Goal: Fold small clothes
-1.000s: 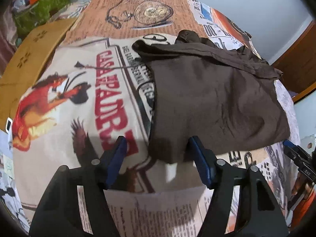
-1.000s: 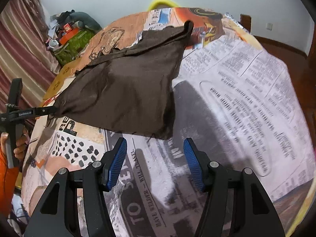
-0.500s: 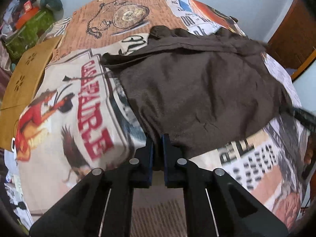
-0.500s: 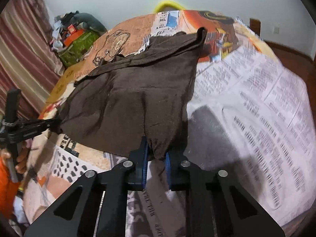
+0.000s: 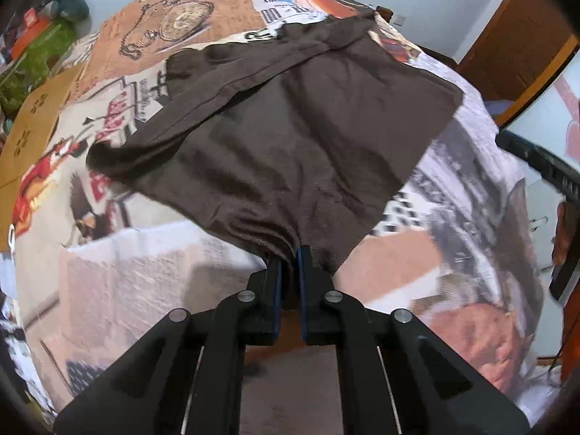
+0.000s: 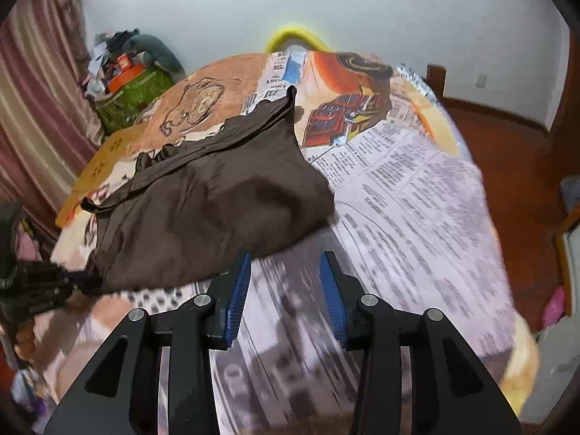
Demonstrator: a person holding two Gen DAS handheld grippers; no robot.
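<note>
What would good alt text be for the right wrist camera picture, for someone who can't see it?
The right gripper, blue-padded jaws open and empty, hovers over a newspaper-print bedspread just short of a brown garment lying on it. At far left, the left gripper pinches the garment's near corner. The foreground is motion-blurred.

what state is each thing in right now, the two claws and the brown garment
left claw: shut on the near edge of the brown garment
right claw: open, holding nothing, just off the garment's near edge
brown garment: spread on the printed bedspread, rumpled, one corner pinched and gathered by the left claw, not yet folded
</note>
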